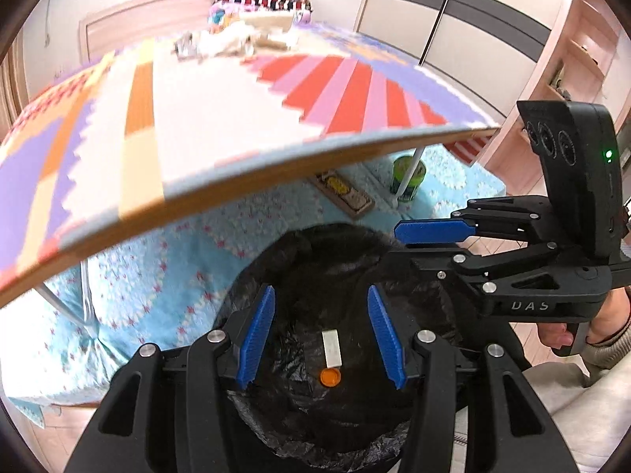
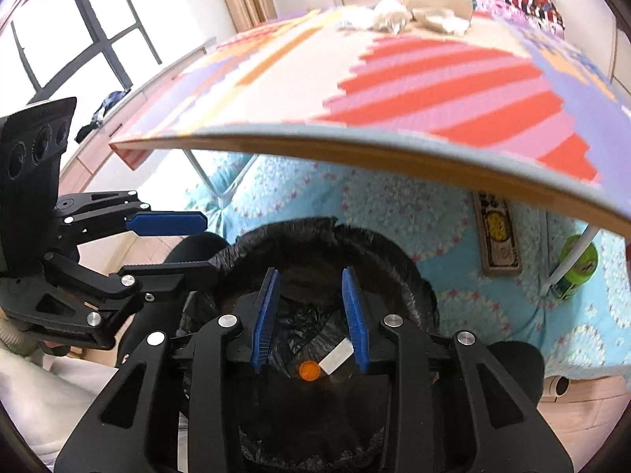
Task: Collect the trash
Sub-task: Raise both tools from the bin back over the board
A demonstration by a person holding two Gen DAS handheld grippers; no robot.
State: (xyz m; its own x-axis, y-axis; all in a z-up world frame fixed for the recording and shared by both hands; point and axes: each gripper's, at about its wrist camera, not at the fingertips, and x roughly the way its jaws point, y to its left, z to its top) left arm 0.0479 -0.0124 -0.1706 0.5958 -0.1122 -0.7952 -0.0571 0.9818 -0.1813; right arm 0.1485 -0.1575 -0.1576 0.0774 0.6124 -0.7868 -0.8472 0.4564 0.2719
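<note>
Both grippers are held above a bin lined with a black bag [image 1: 315, 268]. In the left wrist view the left gripper [image 1: 321, 339] is seen with its blue pads [image 1: 258, 335] parted and nothing between them; the right gripper [image 1: 398, 244] reaches in from the right side of that view, gripped by a hand [image 1: 568, 335]. In the right wrist view the right gripper [image 2: 311, 315] is shown with its jaws narrowly apart, and no object is clamped. At the bottom of the bag a white rectangular piece [image 1: 331, 349] and a small orange round cap [image 1: 330, 377] are seen lying just beside each other. A table with a colourful patterned top [image 1: 221, 126] stands beyond the bin, and crumpled paper and wrappers [image 2: 394, 15] are piled at its far edge. A green can [image 1: 408, 177] is seen on the blue floral cloth [image 1: 165, 260] below the table.
</note>
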